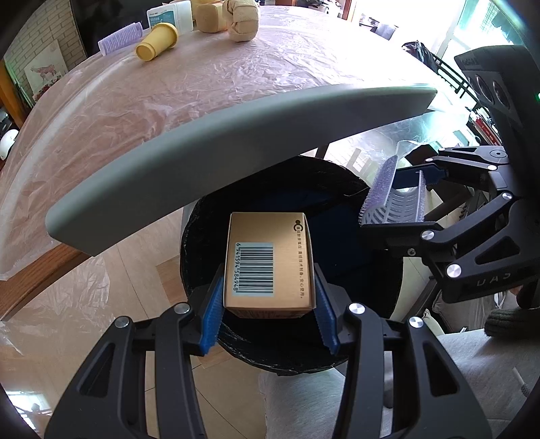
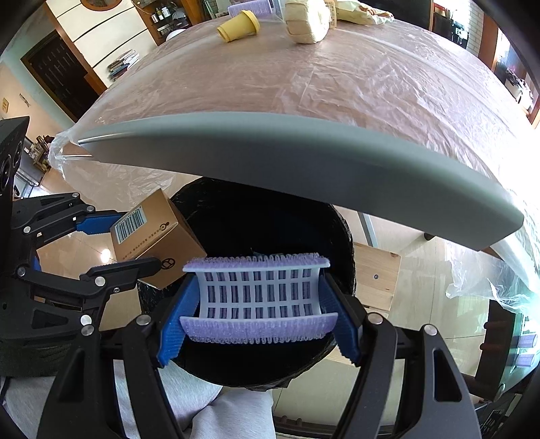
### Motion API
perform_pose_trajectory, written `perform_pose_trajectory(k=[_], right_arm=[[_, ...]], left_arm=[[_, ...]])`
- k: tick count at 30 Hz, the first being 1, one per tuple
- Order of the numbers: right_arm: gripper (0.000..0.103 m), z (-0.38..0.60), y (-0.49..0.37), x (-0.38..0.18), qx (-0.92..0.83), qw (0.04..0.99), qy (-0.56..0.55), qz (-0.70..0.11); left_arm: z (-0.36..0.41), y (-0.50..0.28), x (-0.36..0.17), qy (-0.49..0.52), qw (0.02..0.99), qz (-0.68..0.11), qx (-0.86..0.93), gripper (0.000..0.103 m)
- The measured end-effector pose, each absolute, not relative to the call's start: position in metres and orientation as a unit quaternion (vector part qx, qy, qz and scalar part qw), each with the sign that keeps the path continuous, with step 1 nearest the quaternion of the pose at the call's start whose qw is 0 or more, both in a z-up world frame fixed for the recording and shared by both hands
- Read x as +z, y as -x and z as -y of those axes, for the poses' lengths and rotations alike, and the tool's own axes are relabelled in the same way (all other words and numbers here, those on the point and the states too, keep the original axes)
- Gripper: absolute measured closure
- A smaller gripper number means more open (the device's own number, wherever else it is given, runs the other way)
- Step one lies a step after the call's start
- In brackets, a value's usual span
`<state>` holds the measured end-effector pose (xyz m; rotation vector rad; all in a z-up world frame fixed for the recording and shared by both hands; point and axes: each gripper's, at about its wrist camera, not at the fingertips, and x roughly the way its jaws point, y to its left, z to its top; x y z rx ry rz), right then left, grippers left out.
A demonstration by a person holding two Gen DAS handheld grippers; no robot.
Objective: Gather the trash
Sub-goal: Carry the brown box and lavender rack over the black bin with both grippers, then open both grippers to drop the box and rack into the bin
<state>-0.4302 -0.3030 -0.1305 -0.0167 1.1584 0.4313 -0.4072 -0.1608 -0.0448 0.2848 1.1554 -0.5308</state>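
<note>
My left gripper [image 1: 268, 300] is shut on a tan cardboard box [image 1: 268, 260] with a barcode, held over the mouth of a black-lined trash bin [image 1: 202, 256]. The box also shows in the right wrist view [image 2: 152, 243]. My right gripper [image 2: 260, 310] is shut on a purple and white hair roller [image 2: 260, 293], held over the same bin [image 2: 270, 219]. The roller [image 1: 393, 196] and the right gripper [image 1: 401, 202] show at the right of the left wrist view. The left gripper [image 2: 111, 243] shows at the left of the right wrist view.
The bin stands below the grey edge [image 1: 236, 148] of a table covered in clear plastic sheet. On the table's far side lie a yellow cup [image 1: 157, 42], another purple roller [image 1: 119, 35], a white packet [image 1: 168, 17] and tan wrapped bundles [image 1: 241, 20]. Light floor tiles surround the bin.
</note>
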Motion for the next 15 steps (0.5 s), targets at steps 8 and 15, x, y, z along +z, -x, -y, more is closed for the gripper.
perform_pose_trajectory(k=[8, 15], right_arm=[[0.033, 0.3036, 0.4302, -0.1304, 0.203, 0.814, 0.009, -0.543], [0.032, 0.3037, 0.4280, -0.1297, 0.205, 0.814, 0.007, -0.544]], left_arm=[[0.1655, 0.4082, -0.0470, -0.135, 0.795, -0.537, -0.248, 0.055], [0.1637, 0.4086, -0.0431, -0.122, 0.799, -0.532, -0.254, 0.053]])
